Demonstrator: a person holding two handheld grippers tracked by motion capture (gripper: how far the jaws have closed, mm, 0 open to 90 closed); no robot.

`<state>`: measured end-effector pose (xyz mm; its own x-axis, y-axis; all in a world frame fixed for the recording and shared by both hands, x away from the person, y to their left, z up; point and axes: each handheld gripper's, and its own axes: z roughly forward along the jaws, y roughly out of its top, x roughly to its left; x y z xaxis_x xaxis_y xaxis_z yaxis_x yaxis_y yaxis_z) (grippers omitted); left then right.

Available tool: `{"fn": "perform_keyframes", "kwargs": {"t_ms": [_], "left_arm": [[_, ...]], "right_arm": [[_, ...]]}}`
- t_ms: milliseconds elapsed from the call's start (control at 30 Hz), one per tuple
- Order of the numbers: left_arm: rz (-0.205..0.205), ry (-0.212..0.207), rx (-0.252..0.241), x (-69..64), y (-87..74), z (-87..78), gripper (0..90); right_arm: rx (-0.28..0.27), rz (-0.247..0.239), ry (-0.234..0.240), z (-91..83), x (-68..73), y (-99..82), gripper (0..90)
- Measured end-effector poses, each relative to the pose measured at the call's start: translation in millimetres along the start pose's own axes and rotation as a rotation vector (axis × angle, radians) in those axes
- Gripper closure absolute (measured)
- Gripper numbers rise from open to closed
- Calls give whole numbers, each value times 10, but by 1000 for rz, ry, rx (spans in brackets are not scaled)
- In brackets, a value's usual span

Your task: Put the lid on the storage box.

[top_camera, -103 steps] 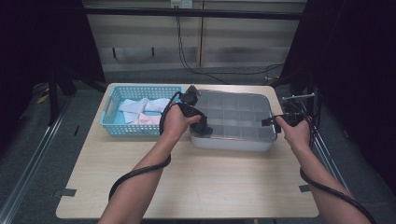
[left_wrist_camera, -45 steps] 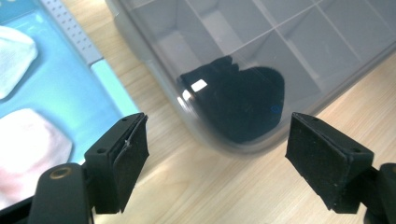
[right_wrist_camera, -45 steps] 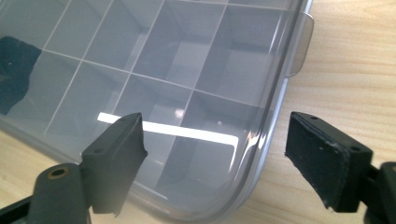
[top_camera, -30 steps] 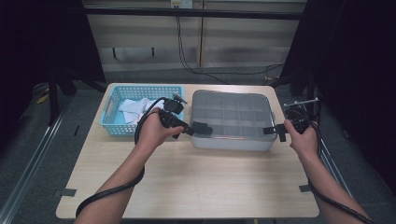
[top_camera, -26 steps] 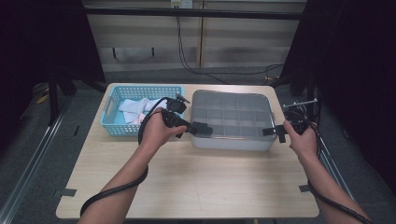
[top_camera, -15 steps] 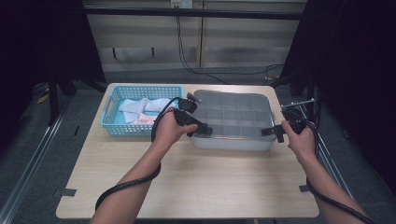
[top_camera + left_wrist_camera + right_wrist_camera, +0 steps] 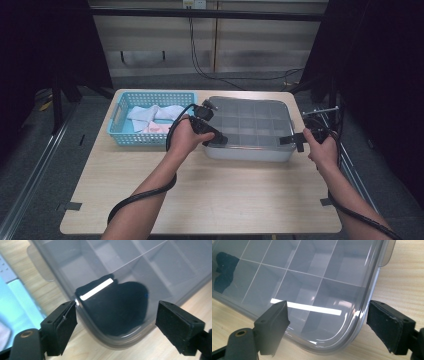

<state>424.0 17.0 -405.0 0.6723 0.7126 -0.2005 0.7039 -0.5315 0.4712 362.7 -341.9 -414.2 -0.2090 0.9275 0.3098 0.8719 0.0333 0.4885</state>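
2 grippers are working at the near corners of a clear lidded compartment box [image 7: 248,131], which is sitting on the wooden table [image 7: 210,195] at about 1 o'clock from the table's middle, just beside a blue basket [image 7: 119,123] lying at about 10 o'clock. The basket is holding folded cloths [image 7: 152,116] in white and pale pink.

In the high view the left gripper [image 7: 214,138] is hovering at the box's near-left corner, at roughly 8 o'clock on the box, with the person's left hand [image 7: 185,139] wrapped around its body and its cable [image 7: 145,195] trailing back along the forearm. In the left gripper view the left gripper [image 7: 116,317] is looking onto that rounded corner; its jaws are standing wide, 1 on each side of the corner, and they have just been opening a little further. The corner is lying between them, and neither pad is pressing on the plastic. A dark reflection is showing on the lid there.

The right gripper [image 7: 290,141] is sitting at the near-right corner, at about 4 o'clock on the box, held by the right hand [image 7: 322,150]. In the right gripper view the right gripper [image 7: 327,325] is also spread wide, straddling the rounded corner, with the left pad over the lid and the right pad out over bare table. Gaps are showing on both sides. The lid is lying flat over the gridded compartments, with a small tab [image 7: 389,252] jutting at its edge.
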Motion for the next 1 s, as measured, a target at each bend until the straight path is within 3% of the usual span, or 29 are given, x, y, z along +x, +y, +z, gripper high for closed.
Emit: {"fn": "perform_keyframes", "kwargs": {"t_ms": [133,367,467,700,1000], "left_arm": [[-3,-15,-32,65,-46,-46,246],[24,2,-54,71,-97,-253,198],[32,-15,-51,77,-140,-306,184],[42,-23,-44,140,-281,-378,180],[57,-30,-33,193,-451,-441,176]], "right_arm": [[-6,-16,-4,-4,-4,-11,185],[-5,-31,-9,-33,-35,-67,185],[-5,-32,-6,-59,-38,-108,184],[-3,-68,-15,-145,-14,-188,185],[-5,-79,16,-163,16,-355,184]]}}
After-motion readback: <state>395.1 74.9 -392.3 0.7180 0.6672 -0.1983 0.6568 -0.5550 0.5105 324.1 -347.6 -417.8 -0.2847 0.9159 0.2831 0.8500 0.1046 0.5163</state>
